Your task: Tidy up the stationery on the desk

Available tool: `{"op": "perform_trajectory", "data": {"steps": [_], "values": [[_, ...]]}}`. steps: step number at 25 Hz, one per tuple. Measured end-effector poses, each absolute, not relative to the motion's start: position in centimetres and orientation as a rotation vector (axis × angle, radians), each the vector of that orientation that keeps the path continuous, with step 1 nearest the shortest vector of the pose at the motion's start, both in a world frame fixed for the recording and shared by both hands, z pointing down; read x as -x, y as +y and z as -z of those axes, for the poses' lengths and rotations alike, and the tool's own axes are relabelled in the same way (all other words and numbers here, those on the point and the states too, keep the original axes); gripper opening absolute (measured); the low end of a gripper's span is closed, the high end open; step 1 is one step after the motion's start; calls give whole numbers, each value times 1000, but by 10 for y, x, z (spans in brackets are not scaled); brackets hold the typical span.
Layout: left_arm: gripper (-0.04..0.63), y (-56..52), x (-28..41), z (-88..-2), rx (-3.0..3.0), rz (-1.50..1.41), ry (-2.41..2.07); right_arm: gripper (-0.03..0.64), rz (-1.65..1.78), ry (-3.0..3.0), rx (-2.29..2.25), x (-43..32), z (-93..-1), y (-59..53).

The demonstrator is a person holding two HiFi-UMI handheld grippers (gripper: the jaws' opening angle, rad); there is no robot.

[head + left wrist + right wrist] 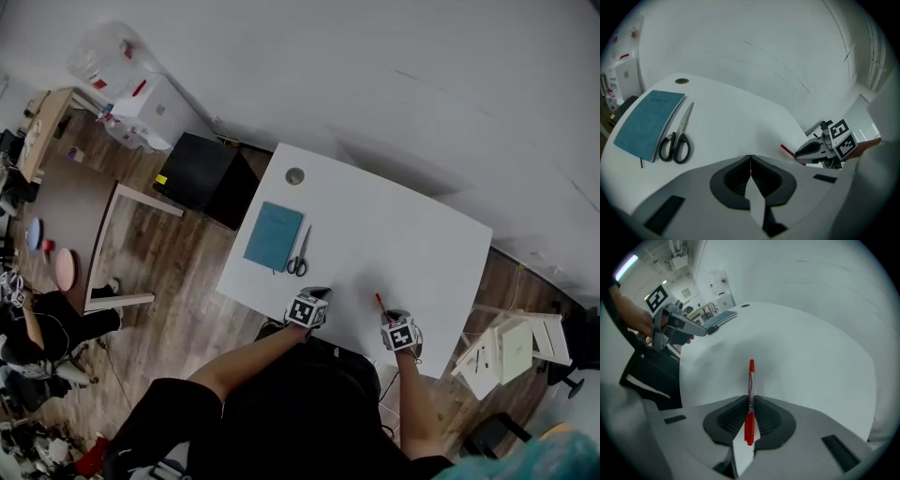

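A red pen [750, 394] sticks forward out of my right gripper [750, 401], whose jaws are shut on it; the pen [380, 302] shows near the white desk's [394, 234] front edge. My left gripper [750, 164] is shut with nothing between its jaws, and it hovers at the front edge, left of the right gripper [398, 330]. A blue notebook [273, 234] lies on the desk's left part, with black-handled scissors [299, 255] just right of it. The notebook [649, 122] and the scissors [678, 136] also show in the left gripper view.
A round grey cable cap [294, 175] sits in the desk's far left corner. A black box [202, 178] stands on the floor left of the desk. White folding stands [511, 349] lie on the floor at the right. The wall runs behind the desk.
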State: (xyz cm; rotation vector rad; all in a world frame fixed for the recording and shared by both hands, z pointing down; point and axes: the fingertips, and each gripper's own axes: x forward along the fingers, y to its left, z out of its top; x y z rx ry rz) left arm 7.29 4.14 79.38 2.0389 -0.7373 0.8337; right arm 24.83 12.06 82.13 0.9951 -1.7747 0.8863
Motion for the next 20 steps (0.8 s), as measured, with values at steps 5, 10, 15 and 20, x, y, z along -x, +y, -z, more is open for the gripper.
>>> {"op": "perform_trajectory", "data": {"steps": [5, 10, 15, 20], "values": [[14, 24, -49, -789, -2050, -818, -755, 62, -1031, -1818, -1126, -211, -808, 101], [14, 8, -18, -784, -2068, -802, -752, 63, -1053, -1835, -1224, -167, -797, 73], [14, -11, 19, -779, -2120, -828, -726, 63, -1172, -1860, -1322, -119, -790, 40], [14, -30, 51, -769, -2191, -815, -710, 63, -1250, -1867, -1398, -76, -786, 5]]}}
